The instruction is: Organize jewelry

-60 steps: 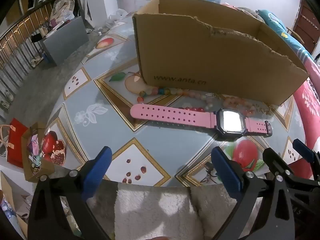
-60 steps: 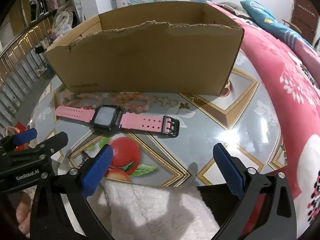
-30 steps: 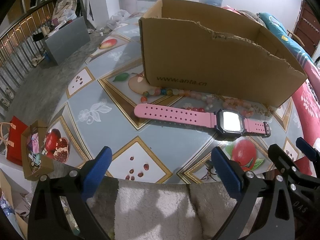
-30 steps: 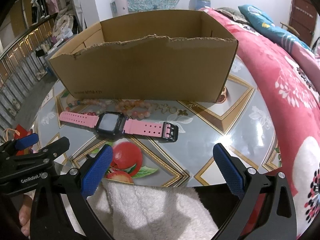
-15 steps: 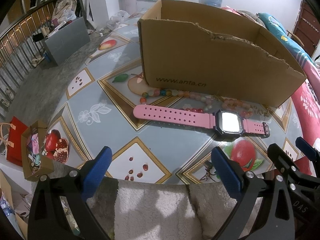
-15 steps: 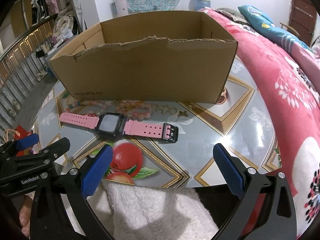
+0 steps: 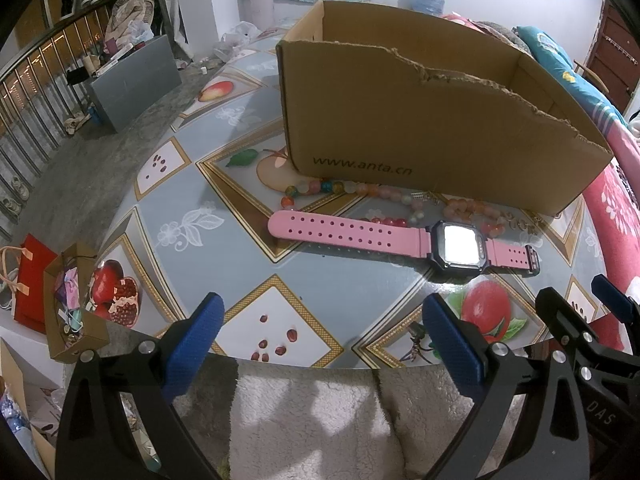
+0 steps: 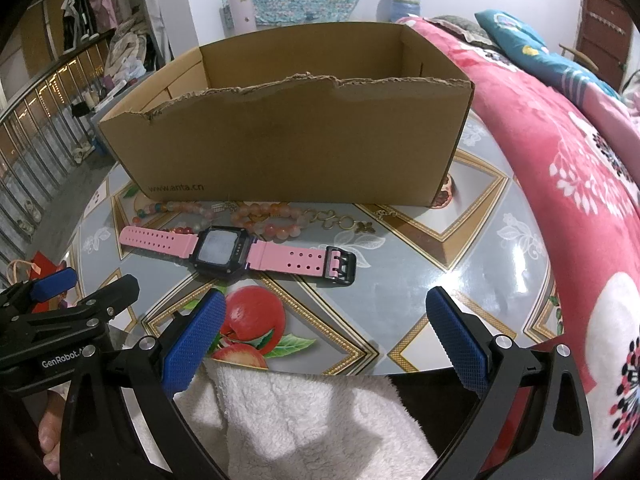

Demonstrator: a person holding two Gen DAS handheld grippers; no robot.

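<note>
A pink watch (image 7: pixel 400 236) with a black square face lies flat on the patterned table (image 7: pixel 180 200), also in the right wrist view (image 8: pixel 240 252). Behind it lie bead bracelets (image 7: pixel 360 190) (image 8: pixel 264 216) and a thin gold chain (image 8: pixel 340 218), against an open cardboard box (image 7: pixel 420 120) (image 8: pixel 296 136). My left gripper (image 7: pixel 320 340) is open and empty near the table's front edge. My right gripper (image 8: pixel 324 336) is open and empty beside it. Each gripper shows at the edge of the other's view.
A white fleece cloth (image 8: pixel 312 416) hangs below the table's front edge. A red flowered blanket (image 8: pixel 560 160) lies to the right. A small box of odds and ends (image 7: pixel 68 300) and a red bag (image 7: pixel 30 280) sit on the floor at the left.
Both grippers have shifted only slightly; the box and watch look a little closer and lower in view. Nothing on the table has moved.
</note>
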